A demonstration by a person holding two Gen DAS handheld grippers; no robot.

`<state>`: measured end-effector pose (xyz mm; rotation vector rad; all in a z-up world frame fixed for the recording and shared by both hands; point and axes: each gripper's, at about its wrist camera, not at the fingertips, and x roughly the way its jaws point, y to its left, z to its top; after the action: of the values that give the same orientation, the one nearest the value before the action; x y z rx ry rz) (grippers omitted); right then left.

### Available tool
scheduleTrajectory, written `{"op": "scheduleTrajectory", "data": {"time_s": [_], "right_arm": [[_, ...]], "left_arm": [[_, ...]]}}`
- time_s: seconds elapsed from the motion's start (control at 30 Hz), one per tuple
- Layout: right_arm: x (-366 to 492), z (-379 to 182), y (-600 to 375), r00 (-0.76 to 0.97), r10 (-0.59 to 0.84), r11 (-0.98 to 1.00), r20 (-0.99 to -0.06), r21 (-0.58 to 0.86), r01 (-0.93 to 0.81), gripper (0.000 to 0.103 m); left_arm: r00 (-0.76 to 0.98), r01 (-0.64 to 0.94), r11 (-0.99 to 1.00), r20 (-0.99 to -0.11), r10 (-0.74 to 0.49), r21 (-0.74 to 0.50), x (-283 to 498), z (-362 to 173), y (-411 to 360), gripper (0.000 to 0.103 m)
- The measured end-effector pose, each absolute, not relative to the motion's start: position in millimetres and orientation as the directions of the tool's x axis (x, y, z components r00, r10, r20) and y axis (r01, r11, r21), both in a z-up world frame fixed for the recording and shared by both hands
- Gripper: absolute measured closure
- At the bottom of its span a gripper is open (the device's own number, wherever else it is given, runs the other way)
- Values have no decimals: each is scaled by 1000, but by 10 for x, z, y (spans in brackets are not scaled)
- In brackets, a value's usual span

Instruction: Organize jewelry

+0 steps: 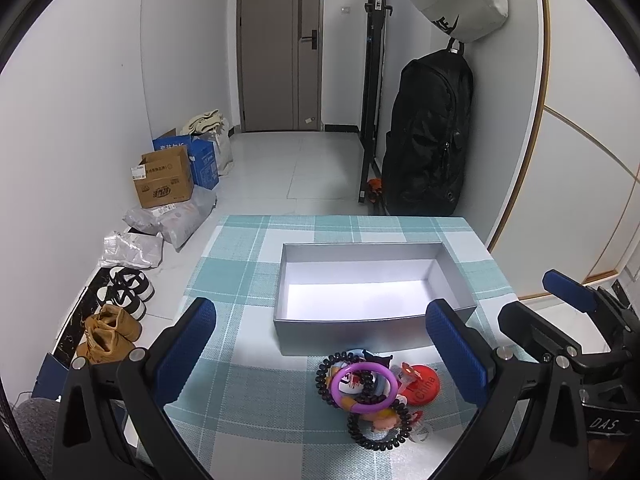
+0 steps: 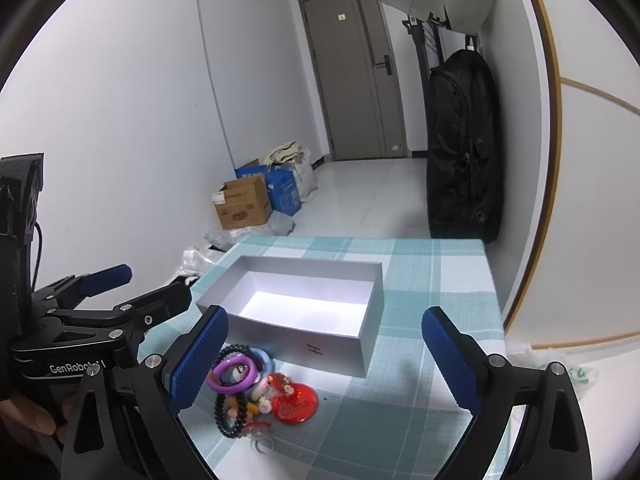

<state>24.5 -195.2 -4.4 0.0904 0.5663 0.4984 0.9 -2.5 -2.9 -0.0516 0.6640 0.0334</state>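
The jewelry [image 1: 370, 394] lay in one small pile on the counter [image 1: 240, 360], just in front of the box [image 1: 356, 330]. The box was open and had nothing in it. Its long side ran across, facing both grippers.

The left gripper [image 1: 320, 354] had its fingers [image 1: 184, 352] wide apart with nothing between them. The pile sat just ahead of it, a little toward its right finger. The right gripper [image 2: 324, 364] also had its fingers [image 2: 450, 358] wide apart and held nothing. In its view the pile [image 2: 256, 390] lay close by its left finger, off to the left side.

The pile looked more in line with the left gripper. A purple ring [image 1: 364, 386] lay on top, over black bead bands [image 1: 376, 432], next to a red disc [image 1: 420, 384].

No piece was in the box yet, so the sorting had not started.
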Motion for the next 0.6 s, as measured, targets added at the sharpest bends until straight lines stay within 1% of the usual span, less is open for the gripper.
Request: {"op": "scheduleTrajectory", "data": {"time_s": [0.6], "right_arm": [[229, -49, -1944, 739, 464, 884, -488, 206, -419, 5]], "left_arm": [[787, -35, 998, -617, -4, -51, -12, -39, -21, 1]]}}
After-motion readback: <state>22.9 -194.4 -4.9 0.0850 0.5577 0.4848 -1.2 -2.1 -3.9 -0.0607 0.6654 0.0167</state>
